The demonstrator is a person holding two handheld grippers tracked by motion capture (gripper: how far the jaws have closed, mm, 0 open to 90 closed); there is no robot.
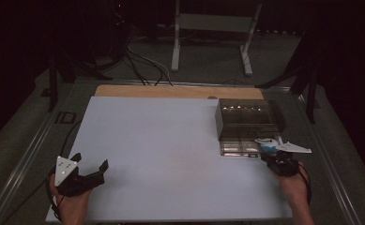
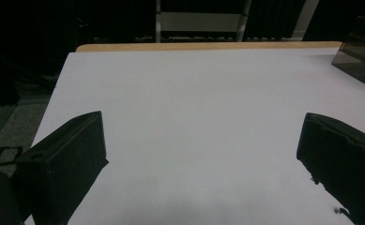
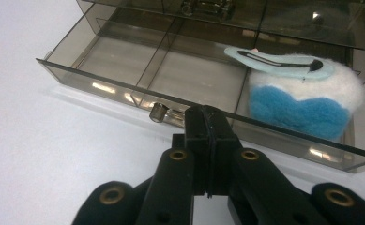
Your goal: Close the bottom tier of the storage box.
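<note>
Hair clip (image 3: 302, 101): lay in the end compartment of the open drawer (image 3: 100, 86), fluffy blue-and-white body against the front wall, pale metal clasp on top.
Drawer: stood pulled out of the smoky organiser box (image 1: 246, 119) at the far right of the white table (image 1: 171, 150); other compartments looked bare.
Knob (image 3: 158, 112): projected from the drawer front, just to one side of the jaw tips.
Right gripper (image 3: 208, 117): jaws pressed fully together with nothing between them, tips at the drawer's front wall; contact with it could not be told.
Left gripper (image 1: 91, 161): rested well apart at the near left of the table, jaws wide apart and holding nothing.
Risk, off-centre push: judged likely to skew the drawer in its slot and jam it, since the tips sat beside the knob and toward one end.
Risk, sliding box: judged able to shift across the smooth table under a push, with no second gripper bracing it.
Risk, snagged clip: judged possible if the fluffy top stood higher than the slot, catching on the box edge.
Risk, slipping tips: judged able to skid off the glossy front wall and miss the knob.
</note>
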